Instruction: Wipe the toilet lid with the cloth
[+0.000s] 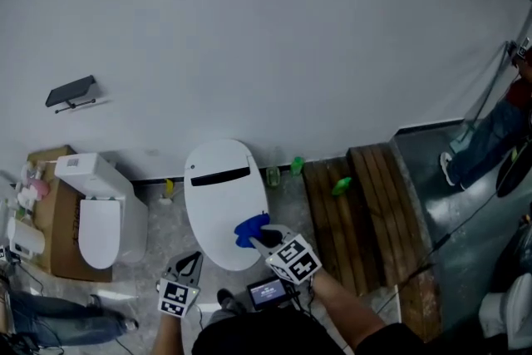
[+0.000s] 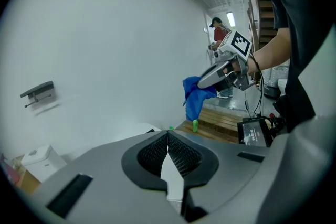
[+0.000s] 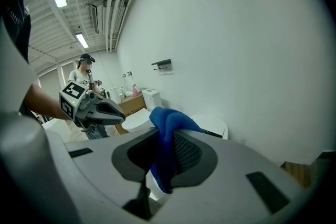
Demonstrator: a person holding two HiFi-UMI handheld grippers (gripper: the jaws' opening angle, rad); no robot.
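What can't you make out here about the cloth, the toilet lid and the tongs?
- Whether the blue cloth touches the toilet lid: head view, too small, right tongs overlap it.
- Most of the lid: left gripper view, hidden behind the left tongs' own body.
- Bottles beyond the lid: head view, too small to identify.

Left gripper (image 1: pixel 190 261) fingers pressed together, empty; right gripper (image 1: pixel 258 239) fingers clamp the cloth (image 1: pixel 248 229).
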